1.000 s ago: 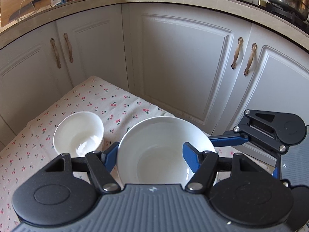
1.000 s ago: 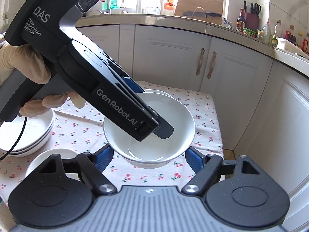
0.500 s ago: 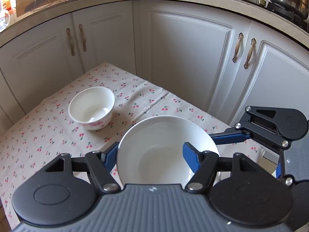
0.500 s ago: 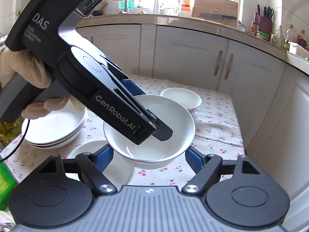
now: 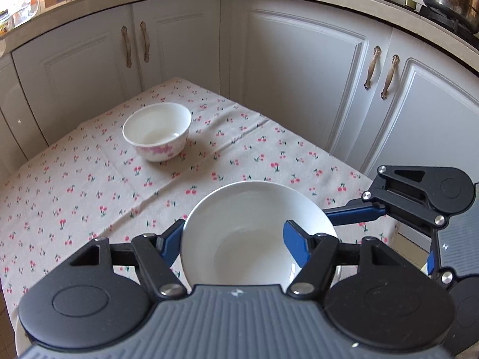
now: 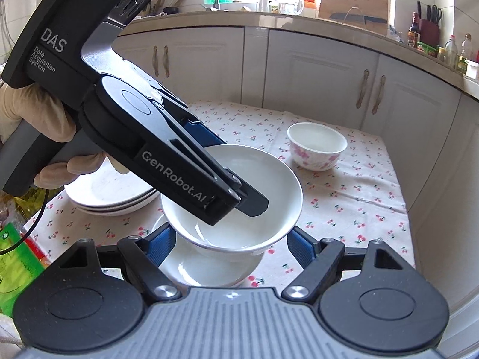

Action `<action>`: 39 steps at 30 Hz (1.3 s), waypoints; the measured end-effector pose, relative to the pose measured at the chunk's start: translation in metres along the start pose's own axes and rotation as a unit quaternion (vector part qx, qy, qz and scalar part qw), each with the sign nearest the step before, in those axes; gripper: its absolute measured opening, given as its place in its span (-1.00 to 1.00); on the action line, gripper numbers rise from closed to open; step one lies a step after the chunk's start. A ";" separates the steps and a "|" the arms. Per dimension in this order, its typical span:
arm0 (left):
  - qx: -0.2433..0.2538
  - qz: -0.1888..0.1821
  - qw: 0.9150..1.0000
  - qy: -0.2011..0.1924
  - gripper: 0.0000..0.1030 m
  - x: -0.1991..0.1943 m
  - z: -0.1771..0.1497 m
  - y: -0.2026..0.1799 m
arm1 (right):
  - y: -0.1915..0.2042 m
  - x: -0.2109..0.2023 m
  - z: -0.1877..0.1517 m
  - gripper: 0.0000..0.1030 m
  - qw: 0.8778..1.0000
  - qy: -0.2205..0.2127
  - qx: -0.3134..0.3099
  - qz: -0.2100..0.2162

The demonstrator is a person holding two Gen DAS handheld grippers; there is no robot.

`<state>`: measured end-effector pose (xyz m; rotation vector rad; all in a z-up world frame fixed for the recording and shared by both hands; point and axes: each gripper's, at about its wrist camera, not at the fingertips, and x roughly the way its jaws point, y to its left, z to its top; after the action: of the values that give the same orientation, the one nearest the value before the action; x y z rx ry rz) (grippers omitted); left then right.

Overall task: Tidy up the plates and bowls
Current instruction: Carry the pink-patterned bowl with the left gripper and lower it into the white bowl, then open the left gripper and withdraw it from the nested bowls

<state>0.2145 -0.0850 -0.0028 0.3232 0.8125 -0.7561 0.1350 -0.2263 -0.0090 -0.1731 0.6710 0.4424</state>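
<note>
Left gripper, lettered "DAS Data Acquisition System" and "GenRobot.AI", clamps the rim of a white bowl above a second bowl at six o'clock, while the right gripper stands open, gripping nothing, astride it.

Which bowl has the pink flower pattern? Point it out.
The small floral bowl, standing alone on the cherry tablecloth near the cabinets. The held bowl and the bowl below it are plain white and wider.
</note>
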 end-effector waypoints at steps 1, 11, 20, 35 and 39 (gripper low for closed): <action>-0.002 0.000 1.000 0.001 0.34 0.000 -0.002 0.000 | 0.001 0.001 -0.001 0.65 1.000 0.002 0.002 0.002; -0.009 -0.004 1.000 0.002 0.34 0.001 -0.015 0.003 | 0.009 0.005 -0.007 0.65 1.000 0.014 0.009 0.010; -0.006 -0.002 1.000 0.009 0.35 0.006 -0.021 0.003 | 0.012 0.008 -0.011 0.65 1.000 0.024 0.012 0.013; -0.006 -0.001 1.000 0.013 0.35 0.012 -0.027 0.004 | 0.014 0.012 -0.013 0.65 0.999 0.030 0.007 0.015; -0.007 -0.002 1.000 0.013 0.35 0.013 -0.028 0.005 | 0.013 0.013 -0.013 0.65 0.999 0.029 0.005 0.016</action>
<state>0.2087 -0.0732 -0.0315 0.3202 0.8418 -0.7512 0.1305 -0.2143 -0.0275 -0.1658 0.7327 0.4662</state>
